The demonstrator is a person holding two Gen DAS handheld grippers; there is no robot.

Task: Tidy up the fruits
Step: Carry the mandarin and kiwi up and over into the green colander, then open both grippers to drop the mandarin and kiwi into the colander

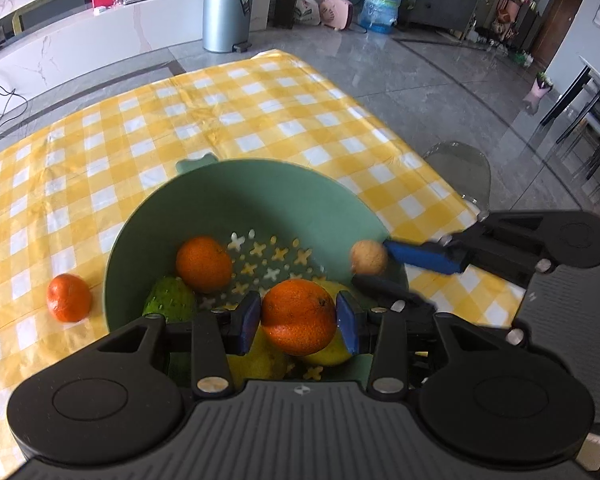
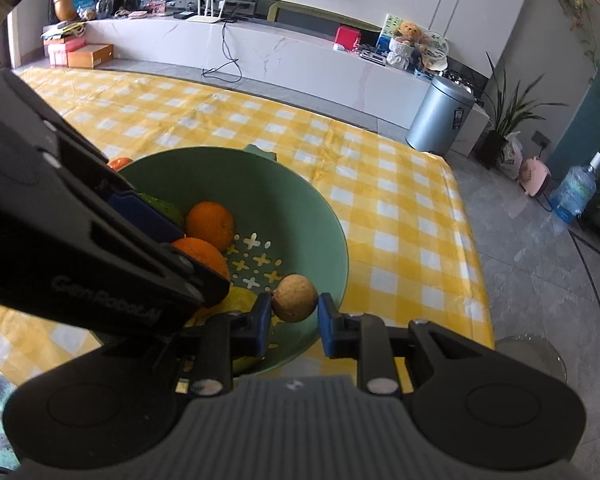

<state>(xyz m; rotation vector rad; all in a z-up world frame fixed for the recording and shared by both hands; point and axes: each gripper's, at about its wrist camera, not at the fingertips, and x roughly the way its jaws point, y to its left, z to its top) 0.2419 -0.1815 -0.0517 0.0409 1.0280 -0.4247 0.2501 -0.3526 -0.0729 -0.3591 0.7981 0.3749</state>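
Note:
A green colander bowl (image 1: 260, 196) (image 2: 320, 232) stands on the yellow checked tablecloth. My left gripper (image 1: 298, 318) is shut on an orange (image 1: 298, 316), held over the bowl's near side. In the bowl lie another orange (image 1: 203, 264) (image 2: 211, 225), a green bumpy fruit (image 1: 172, 300) and yellow fruit (image 1: 332, 354) under the held one. My right gripper (image 2: 294, 314) is shut on a small tan round fruit (image 2: 294, 298) (image 1: 369, 257) above the bowl's right rim. A small orange (image 1: 69, 298) rests on the cloth left of the bowl.
The tablecloth (image 1: 220, 120) ends at the table's right edge, beyond which is grey tiled floor. A clear chair back (image 1: 460, 168) stands by that edge. A silver bin (image 1: 228, 12) and a water bottle (image 1: 380, 4) are far off on the floor.

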